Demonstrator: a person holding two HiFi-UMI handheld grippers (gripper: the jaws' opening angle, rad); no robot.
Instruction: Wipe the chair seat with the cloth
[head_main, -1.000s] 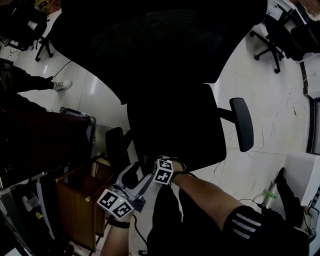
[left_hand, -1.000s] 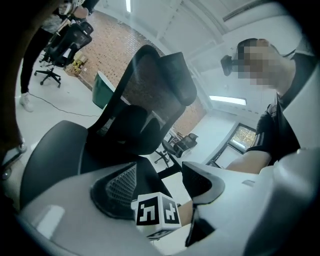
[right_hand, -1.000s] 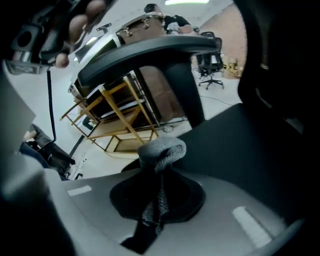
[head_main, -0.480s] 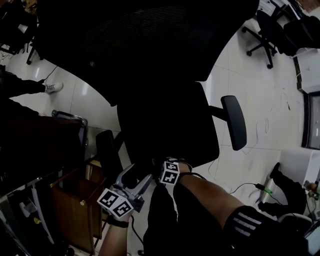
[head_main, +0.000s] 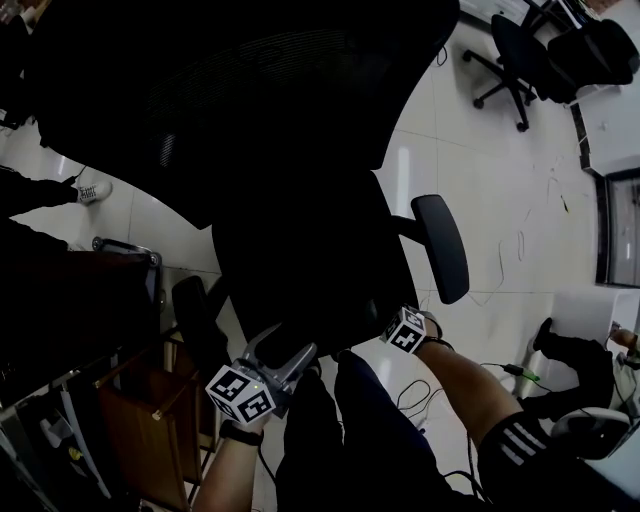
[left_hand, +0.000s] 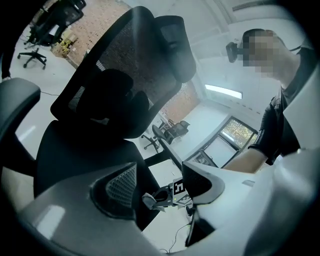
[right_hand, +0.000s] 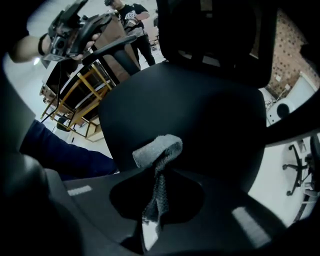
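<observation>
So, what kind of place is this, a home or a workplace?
Most likely an office or workroom. A black mesh office chair stands in front, another wheeled chair stands further off on the white tiled floor, and a wooden cabinet is at the left.

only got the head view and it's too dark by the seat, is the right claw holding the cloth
observer: Yes. The right gripper view shows the right claw shut on a grey cloth, bunched end poking past the jaws.
operator: is it on the seat
observer: It sits over the front of the black chair seat; I can't tell if it touches.
operator: left claw got anything
observer: No. The left gripper view shows the left claw open, nothing between its jaws.
</observation>
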